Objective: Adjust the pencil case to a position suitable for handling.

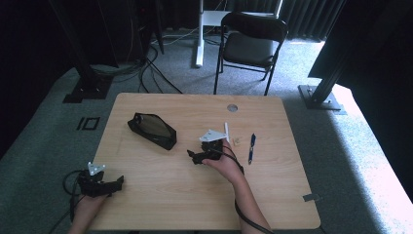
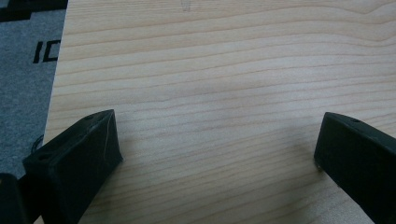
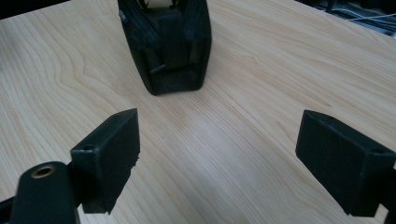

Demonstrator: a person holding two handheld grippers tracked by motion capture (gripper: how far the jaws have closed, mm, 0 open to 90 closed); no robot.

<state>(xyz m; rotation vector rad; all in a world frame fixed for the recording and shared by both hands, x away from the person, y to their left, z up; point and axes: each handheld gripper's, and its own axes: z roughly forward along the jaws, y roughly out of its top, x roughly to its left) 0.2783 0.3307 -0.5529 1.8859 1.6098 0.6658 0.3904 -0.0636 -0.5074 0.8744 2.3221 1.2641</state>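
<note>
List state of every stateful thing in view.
left gripper: open, nothing held, over bare table
right gripper: open, nothing held, facing the pouch
black pouch: lying on the table, top open
pen: lying flat, untouched
folding chair: unfolded, vacant

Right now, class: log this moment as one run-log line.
right claw: open, aimed at black pouch | left claw: open, over bare table | pen: untouched
</note>
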